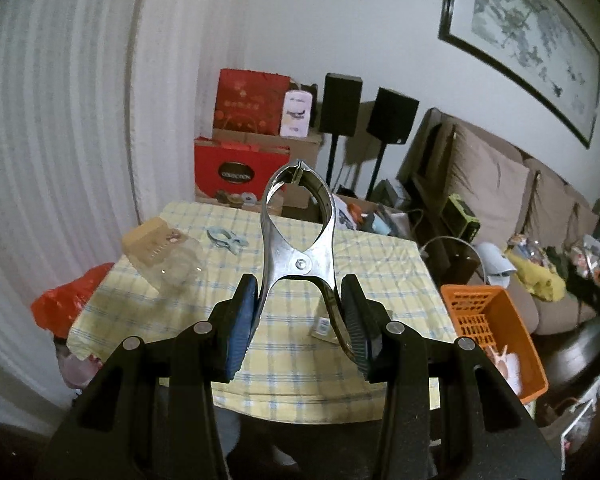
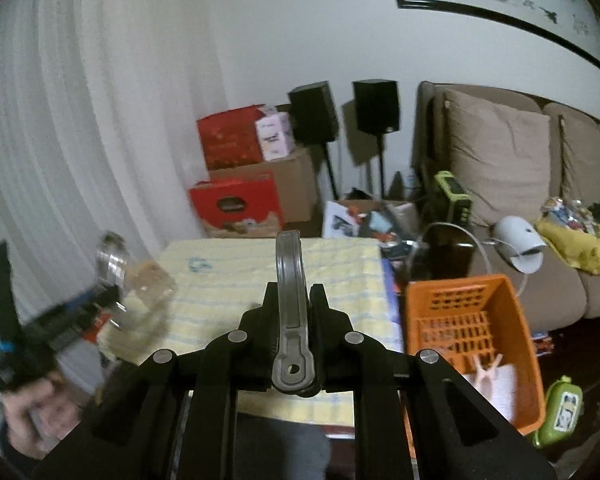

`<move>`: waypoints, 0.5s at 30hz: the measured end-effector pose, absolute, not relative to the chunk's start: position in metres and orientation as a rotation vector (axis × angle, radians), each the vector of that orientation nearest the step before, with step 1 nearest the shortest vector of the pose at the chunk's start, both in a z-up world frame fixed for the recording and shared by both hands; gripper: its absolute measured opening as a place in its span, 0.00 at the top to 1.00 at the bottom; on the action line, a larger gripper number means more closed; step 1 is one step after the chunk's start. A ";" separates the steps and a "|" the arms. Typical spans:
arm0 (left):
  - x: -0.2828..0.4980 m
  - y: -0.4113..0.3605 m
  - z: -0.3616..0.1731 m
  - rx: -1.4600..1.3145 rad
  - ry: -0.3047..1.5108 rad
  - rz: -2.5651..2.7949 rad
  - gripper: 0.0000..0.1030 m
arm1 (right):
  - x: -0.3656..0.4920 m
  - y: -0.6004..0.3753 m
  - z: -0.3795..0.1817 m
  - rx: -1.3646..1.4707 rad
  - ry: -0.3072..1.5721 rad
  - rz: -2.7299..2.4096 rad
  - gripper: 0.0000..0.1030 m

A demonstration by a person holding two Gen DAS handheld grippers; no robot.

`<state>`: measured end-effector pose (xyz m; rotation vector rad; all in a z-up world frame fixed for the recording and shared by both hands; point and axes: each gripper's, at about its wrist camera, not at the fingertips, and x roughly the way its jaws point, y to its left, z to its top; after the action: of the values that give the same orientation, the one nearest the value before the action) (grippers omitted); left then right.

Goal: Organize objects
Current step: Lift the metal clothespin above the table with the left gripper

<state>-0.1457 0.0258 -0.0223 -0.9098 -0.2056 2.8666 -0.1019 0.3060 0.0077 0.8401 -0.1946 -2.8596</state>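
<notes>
The surface [image 1: 284, 344], draped in a yellow-and-blue checked cloth, fills the lower middle of the left wrist view and carries what is left to be sorted. At about four o'clock from it, off its right edge, an orange slatted plastic basket [image 1: 500, 320] is set within easy reach, presumably as the collection bin; pale items already lie in its bottom.

At ten o'clock on the surface a clear glass jar [image 1: 176, 264] is seen beside a tan box [image 1: 150, 240], and at eleven o'clock a pale blue plastic clip [image 1: 226, 239] lies flat, well apart from both tools.

The left gripper [image 1: 300, 312] is held above the cloth with its blue-padded fingers [image 1: 244, 320] part closed on the two handles of a shiny metal spring clamp [image 1: 298, 236], whose tip points up and away; gripping the handles likely keeps the clamp steady for carrying.

The right gripper [image 2: 294, 312] is closed narrowly on a grey curved metal handle [image 2: 290, 280], its drilled end lying near the camera; what the piece belongs to cannot be told. It is held just left of the basket, seemingly for dropping in.
</notes>
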 end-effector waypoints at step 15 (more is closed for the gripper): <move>-0.132 0.032 -0.029 -0.936 -0.176 2.901 0.61 | -0.053 0.364 -0.053 0.852 -0.332 -2.862 0.86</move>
<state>-0.1319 0.0316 -0.0289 -0.9362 -0.1762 2.9006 -0.0531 0.3644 -0.0534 0.8518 -0.3321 -2.8622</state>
